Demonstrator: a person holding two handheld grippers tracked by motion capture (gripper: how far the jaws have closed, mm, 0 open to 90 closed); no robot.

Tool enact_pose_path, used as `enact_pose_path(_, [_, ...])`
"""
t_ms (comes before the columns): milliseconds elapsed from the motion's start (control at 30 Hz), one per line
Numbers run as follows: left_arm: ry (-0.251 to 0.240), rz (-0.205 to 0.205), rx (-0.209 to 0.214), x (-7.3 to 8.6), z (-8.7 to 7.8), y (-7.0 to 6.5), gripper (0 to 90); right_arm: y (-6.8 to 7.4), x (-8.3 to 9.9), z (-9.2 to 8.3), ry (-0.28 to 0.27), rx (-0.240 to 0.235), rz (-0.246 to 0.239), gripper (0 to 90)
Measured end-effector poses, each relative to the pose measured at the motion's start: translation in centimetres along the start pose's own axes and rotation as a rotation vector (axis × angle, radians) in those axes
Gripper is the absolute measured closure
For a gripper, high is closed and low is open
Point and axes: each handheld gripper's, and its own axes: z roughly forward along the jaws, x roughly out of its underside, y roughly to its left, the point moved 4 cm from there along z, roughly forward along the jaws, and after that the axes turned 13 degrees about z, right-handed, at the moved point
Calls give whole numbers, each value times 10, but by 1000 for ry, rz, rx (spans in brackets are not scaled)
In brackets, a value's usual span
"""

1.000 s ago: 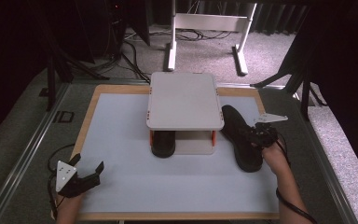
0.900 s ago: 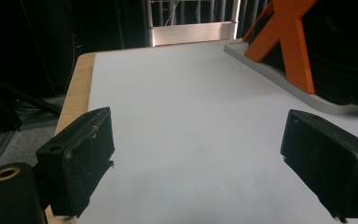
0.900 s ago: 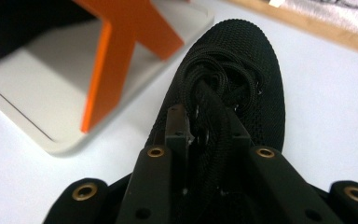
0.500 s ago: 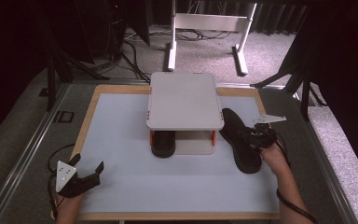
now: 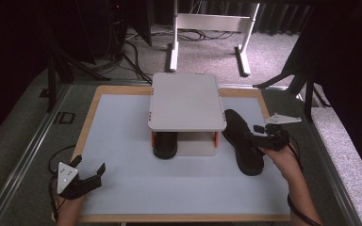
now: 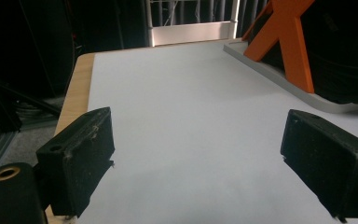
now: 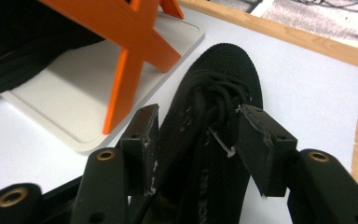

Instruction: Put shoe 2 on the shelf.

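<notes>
A black lace-up shoe (image 5: 239, 136) lies on the white mat (image 5: 122, 136), just right of a grey two-level stand (image 5: 186, 101) with orange supports (image 7: 130, 60). My right gripper (image 5: 259, 136) comes at it from the right. In the right gripper view, the right gripper (image 7: 198, 121) has its jaws pressed on both sides of the shoe (image 7: 223, 70) at the laces. A second black shoe (image 5: 165, 147) sits on the stand's lower level, toe sticking out. My left gripper (image 5: 89, 165) rests at the mat's front left, open and holding nothing (image 6: 196, 140).
The mat has a wooden border (image 5: 92, 113). The stand's base plate (image 7: 70, 98) lies close to the left of the gripped shoe. Beyond the table are a white frame (image 5: 207, 28), cables and dark stands on carpet.
The right gripper and the shoe have shifted very slightly towards the stand. The left gripper has stayed put.
</notes>
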Motion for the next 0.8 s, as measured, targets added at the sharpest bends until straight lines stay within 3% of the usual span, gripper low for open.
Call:
enact_pose_path(200, [-2, 1, -1, 0, 0, 0, 99, 11, 10, -22, -88, 42, 39, 324])
enact_pose_path(333, [-3, 0, -1, 0, 0, 0, 99, 14, 20, -32, -125, 64, 78, 291])
enact_pose_path(600, [-5, -2, -2, 0, 0, 0, 99, 15, 51, -44, -141, 78, 119, 205])
enact_pose_path(800, [-4, -1, -3, 0, 0, 0, 99, 16, 71, -41, -133, 89, 129, 206])
